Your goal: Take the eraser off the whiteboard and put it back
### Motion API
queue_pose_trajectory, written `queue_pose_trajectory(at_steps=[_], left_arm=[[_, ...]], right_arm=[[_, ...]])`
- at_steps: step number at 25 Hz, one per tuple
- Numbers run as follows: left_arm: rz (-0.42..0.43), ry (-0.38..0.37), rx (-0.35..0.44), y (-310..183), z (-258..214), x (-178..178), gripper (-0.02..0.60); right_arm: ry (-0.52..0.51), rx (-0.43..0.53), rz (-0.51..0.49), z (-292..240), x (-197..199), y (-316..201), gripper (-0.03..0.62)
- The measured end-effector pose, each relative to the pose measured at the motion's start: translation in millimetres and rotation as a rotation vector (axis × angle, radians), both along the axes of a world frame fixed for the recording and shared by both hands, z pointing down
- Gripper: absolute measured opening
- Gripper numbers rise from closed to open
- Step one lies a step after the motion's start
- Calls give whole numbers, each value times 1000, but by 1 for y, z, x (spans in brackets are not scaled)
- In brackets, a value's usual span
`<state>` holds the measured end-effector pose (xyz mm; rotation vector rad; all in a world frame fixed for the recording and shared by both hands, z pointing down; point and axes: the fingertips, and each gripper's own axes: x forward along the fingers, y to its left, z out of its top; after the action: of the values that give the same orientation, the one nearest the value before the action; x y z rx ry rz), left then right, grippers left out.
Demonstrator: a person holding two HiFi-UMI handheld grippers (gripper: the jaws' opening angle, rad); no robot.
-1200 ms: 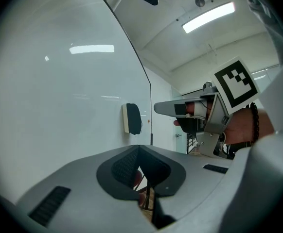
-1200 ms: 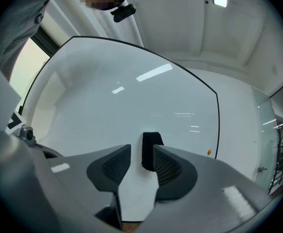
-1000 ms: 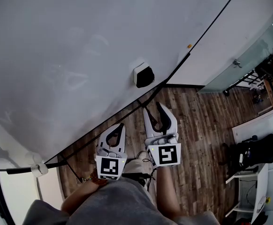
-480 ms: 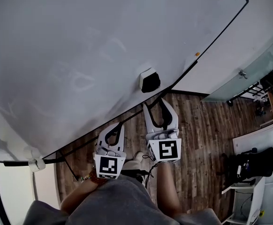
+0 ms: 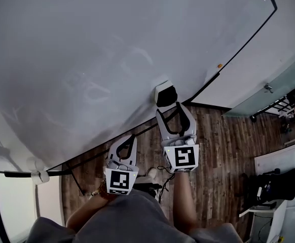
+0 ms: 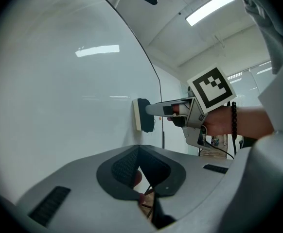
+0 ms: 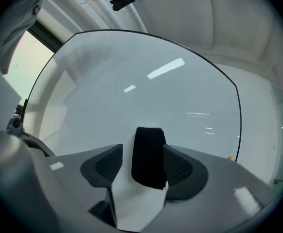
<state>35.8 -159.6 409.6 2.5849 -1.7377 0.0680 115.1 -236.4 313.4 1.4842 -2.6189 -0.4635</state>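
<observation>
dark wood-plank floor (image 5: 223, 135) meets a white wall (image 5: 274, 44). a frosted glass partition (image 5: 289, 80) stands at the right, near a black bag-like thing (image 5: 277, 178) beside white furniture (image 5: 289, 153). a long ceiling light (image 6: 212, 6) glows overhead.

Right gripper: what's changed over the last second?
The right gripper moved forward to the eraser on the whiteboard; its jaws have just been opening and now straddle the eraser without clamping it. The left gripper stays shut, and the eraser remains on the board.
</observation>
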Motion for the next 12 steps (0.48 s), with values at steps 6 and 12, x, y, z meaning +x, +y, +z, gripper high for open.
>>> queue_pose_trajectory(at_steps=[6,12], left_arm=[[-21,-8,6,-11,-1,-1,6],[-52,-10,14,-24,-6,-6,6]], right_arm=[[32,5,-46,-7,-6,-14,281],[74,7,-91,-8,-10,-25,313]])
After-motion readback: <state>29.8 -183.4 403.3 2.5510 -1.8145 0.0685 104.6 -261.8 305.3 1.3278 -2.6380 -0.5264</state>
